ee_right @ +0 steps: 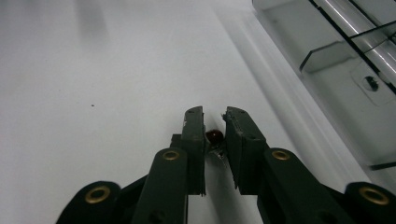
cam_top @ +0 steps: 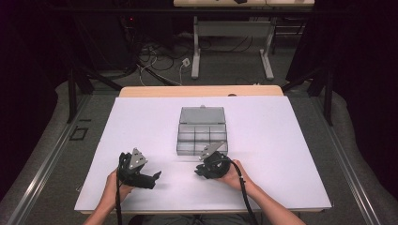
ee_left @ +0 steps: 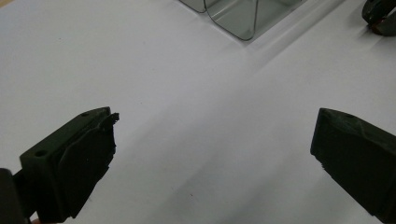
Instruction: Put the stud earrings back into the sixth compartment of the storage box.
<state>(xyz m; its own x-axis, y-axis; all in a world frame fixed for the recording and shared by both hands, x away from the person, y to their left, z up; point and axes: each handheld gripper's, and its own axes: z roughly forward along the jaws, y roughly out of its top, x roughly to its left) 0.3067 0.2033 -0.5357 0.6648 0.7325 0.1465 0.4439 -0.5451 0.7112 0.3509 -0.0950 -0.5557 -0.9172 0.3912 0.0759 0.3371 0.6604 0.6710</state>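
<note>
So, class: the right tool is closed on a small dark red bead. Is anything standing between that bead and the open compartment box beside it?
Nothing visible does. The right tool grips the bead just above the white table, and the compartment box lies right beside it with its lid open. The left tool sits off to the other side, open.

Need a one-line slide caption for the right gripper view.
Right gripper fingers nearly closed around a small dark red bead above the white table, beside the clear compartment box.
</note>
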